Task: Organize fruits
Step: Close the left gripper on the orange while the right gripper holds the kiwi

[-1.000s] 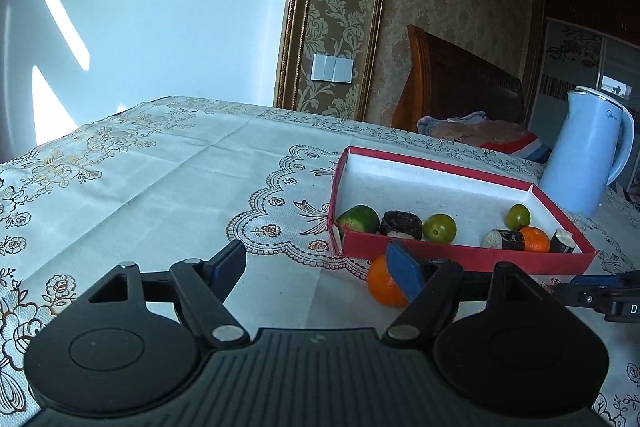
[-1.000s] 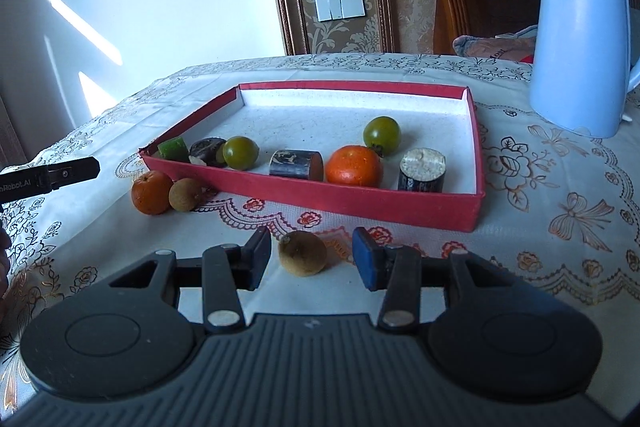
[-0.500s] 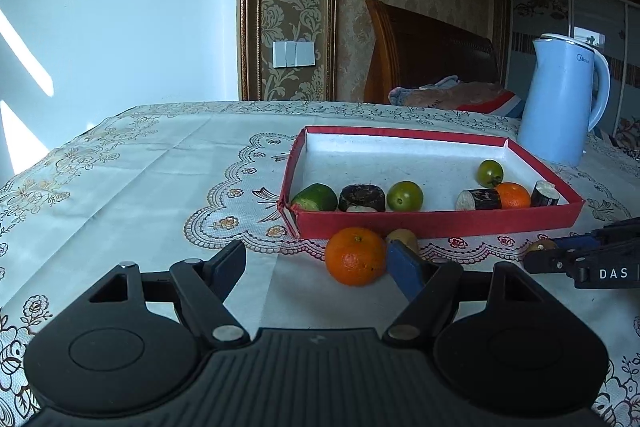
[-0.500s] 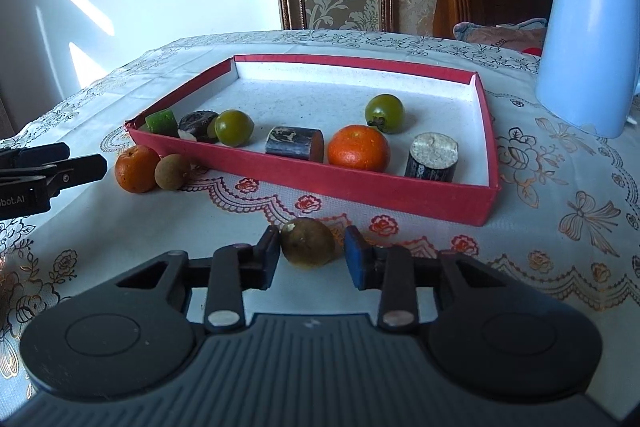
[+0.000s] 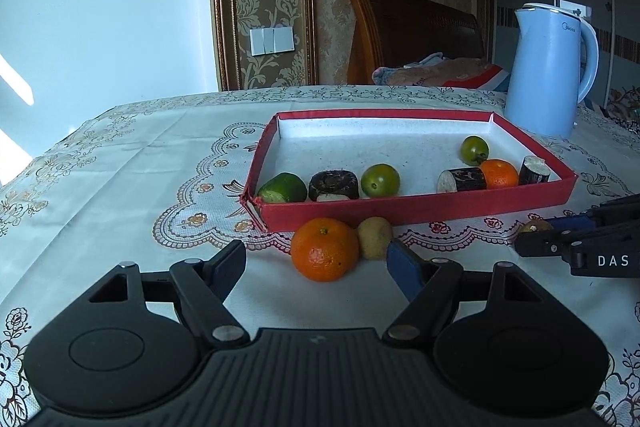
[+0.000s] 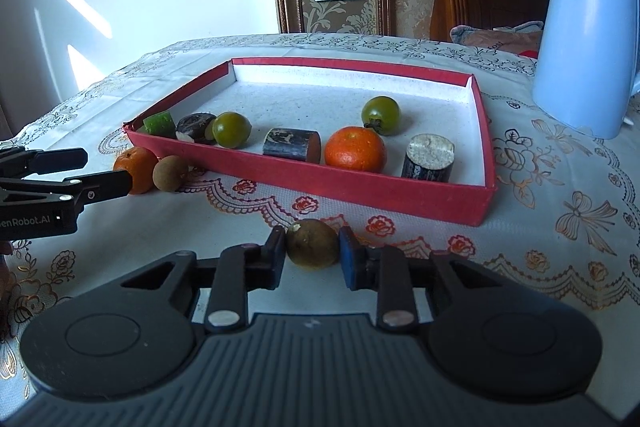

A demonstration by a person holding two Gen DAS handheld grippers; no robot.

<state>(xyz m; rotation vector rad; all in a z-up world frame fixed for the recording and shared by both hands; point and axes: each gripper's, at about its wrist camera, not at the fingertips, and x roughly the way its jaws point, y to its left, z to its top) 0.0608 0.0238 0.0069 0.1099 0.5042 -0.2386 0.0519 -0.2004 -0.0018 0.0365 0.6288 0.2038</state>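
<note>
Three fruits lie on the tablecloth outside the red tray — the right gripper pinches a brown longan, ready to lift over the rim, while the left gripper, spread wide, faces the orange.

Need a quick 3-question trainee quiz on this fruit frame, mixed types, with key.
1. True or false: the right hand-held gripper has its fingers on both sides of the brown fruit.
2. Which fruit lies in front of the open left hand-held gripper? A) mandarin outside the tray B) green tomato C) kettle
3. Fill in: the kettle stands ____ the tray.

Key: 1 true; 2 A; 3 outside
</note>
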